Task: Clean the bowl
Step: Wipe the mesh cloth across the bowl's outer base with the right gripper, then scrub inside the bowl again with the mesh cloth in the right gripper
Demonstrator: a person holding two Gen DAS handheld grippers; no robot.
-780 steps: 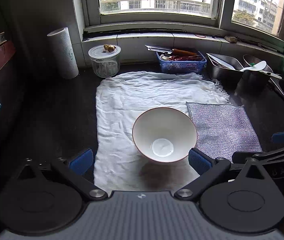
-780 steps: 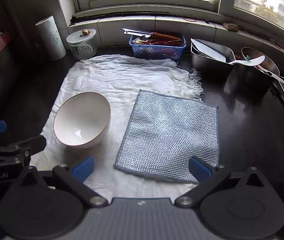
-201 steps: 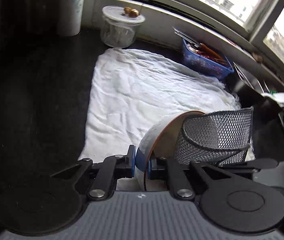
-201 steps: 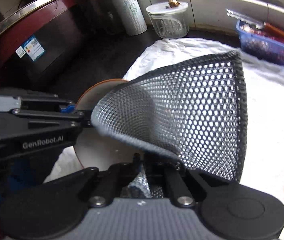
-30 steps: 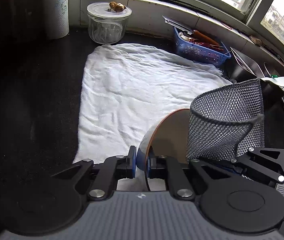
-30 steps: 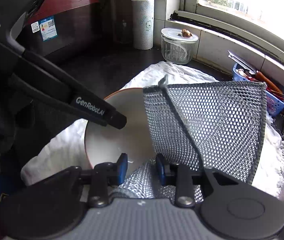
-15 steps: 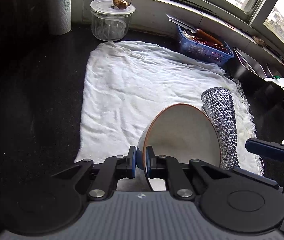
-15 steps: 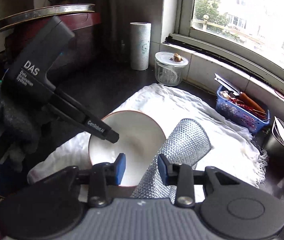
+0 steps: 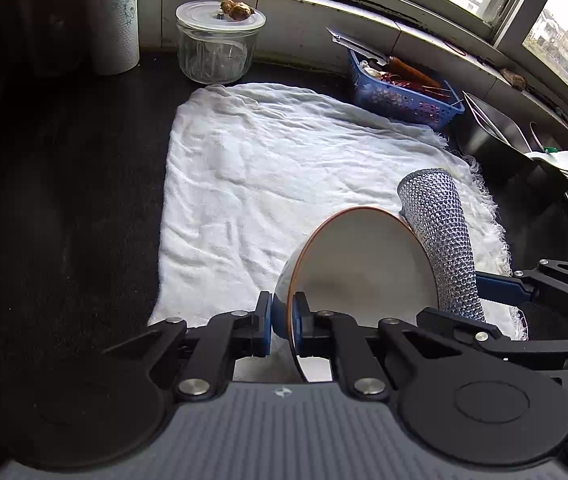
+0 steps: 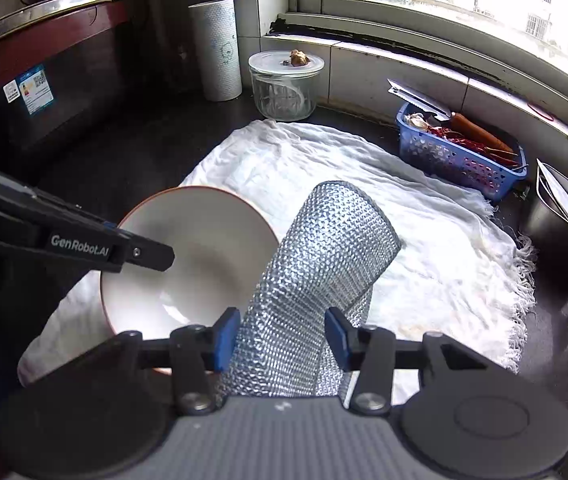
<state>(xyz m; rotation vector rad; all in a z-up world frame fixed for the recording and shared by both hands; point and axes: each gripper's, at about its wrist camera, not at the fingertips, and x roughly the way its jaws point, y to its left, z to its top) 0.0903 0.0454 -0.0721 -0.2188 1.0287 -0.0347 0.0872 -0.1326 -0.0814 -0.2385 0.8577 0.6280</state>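
A white bowl (image 9: 364,264) with a brown rim is tilted on its side over the white towel (image 9: 267,168). My left gripper (image 9: 282,320) is shut on the bowl's near rim. The bowl also shows in the right wrist view (image 10: 199,256), with the left gripper's finger (image 10: 139,254) across it. A silver mesh dishcloth (image 10: 308,292) stands curled between the jaws of my right gripper (image 10: 281,338), which are spread apart; the pads do not seem to press it. The cloth (image 9: 440,240) stands just right of the bowl, outside it.
A glass jar (image 9: 219,44) and a paper towel roll (image 9: 113,20) stand at the back left. A blue basket (image 9: 400,88) with a knife sits by the window sill. Metal containers (image 9: 496,132) and a white spoon are at the right. A dark red appliance (image 10: 55,64) stands at the left.
The cloth has come out of the bowl and curled into a roll beside it. My right gripper's jaws have spread wider around it. The left gripper keeps its hold on the bowl.
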